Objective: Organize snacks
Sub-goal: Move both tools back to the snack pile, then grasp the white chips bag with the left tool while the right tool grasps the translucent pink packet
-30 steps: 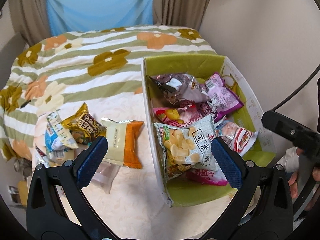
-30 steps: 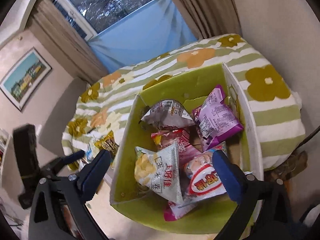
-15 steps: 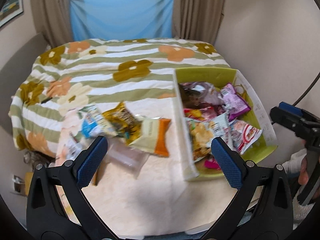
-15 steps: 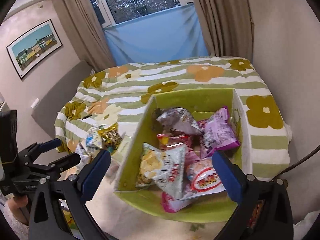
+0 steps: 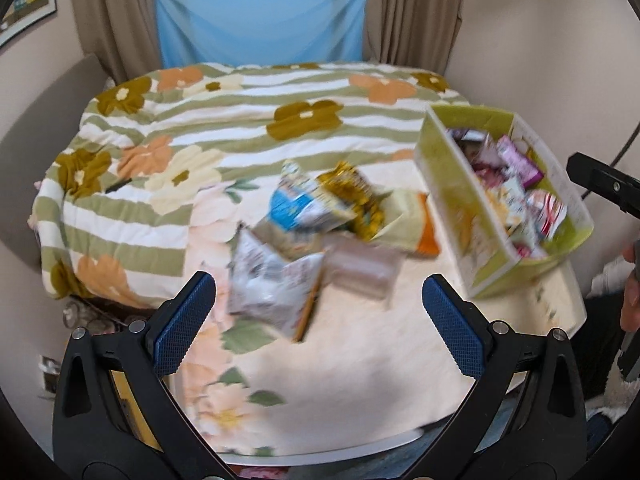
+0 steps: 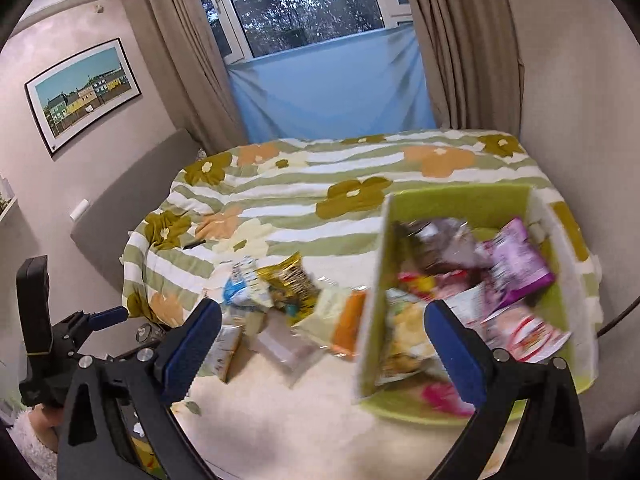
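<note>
A green box (image 5: 448, 184) (image 6: 560, 248) holds several snack packets. A loose pile lies on the cream cloth left of it: a grey-white packet (image 5: 272, 292), a blue-white packet (image 5: 296, 208) (image 6: 244, 292), a gold packet (image 5: 356, 196) (image 6: 292, 280), a cream-orange packet (image 5: 416, 228) (image 6: 340, 316) and a clear packet (image 5: 360, 268) (image 6: 284, 344). My left gripper (image 5: 318, 326) is open and empty, held back from the pile. My right gripper (image 6: 320, 350) is open and empty, near the box's left wall. Both views are blurred.
The green-striped flowered blanket (image 5: 208, 120) covers the bed behind the pile. A blue cloth (image 6: 332, 88) and curtains hang at the window. The wall runs close along the right of the box. The other gripper shows at each view's edge.
Both grippers have pulled back and swung left, away from the box. The loose pile now sits in the middle of the left wrist view. Both stay open.
</note>
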Tool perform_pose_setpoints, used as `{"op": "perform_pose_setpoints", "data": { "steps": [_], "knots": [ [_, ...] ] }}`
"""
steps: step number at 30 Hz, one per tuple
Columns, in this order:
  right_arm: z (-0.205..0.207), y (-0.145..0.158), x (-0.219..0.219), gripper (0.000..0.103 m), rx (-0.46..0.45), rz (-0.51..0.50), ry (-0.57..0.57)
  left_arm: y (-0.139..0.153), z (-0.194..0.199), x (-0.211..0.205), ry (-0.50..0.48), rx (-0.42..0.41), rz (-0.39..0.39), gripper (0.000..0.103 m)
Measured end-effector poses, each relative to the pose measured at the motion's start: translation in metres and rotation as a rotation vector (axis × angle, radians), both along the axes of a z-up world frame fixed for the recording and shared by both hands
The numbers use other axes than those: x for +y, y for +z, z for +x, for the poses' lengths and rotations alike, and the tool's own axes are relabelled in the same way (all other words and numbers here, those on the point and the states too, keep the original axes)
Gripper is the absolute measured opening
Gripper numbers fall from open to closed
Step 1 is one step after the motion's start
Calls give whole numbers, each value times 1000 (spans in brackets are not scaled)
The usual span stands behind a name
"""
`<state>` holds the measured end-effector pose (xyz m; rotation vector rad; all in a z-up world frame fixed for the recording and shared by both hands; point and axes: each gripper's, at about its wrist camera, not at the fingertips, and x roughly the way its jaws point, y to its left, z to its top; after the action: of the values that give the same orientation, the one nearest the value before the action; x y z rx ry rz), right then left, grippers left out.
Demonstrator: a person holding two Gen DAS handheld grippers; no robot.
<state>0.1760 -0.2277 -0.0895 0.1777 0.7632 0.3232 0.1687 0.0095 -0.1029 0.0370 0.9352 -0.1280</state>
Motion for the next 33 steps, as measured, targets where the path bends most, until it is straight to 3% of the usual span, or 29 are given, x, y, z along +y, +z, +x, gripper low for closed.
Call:
{"op": "perform_pose_setpoints", "data": {
  "steps": [5, 12, 26, 33],
  "knots": [
    [1, -21, 44, 101, 63, -6, -31, -27, 11, 45, -74, 51, -6, 102],
    [10, -61, 91, 101, 178, 1, -119, -71, 44, 76, -210, 97, -32, 102],
    [53, -145, 111, 101, 371, 70, -305, -133, 105, 71, -312, 177, -56, 102],
    [73, -169, 109, 101, 421, 98, -317, -153, 117, 64, -343, 236, -132, 102]
  ]
}}
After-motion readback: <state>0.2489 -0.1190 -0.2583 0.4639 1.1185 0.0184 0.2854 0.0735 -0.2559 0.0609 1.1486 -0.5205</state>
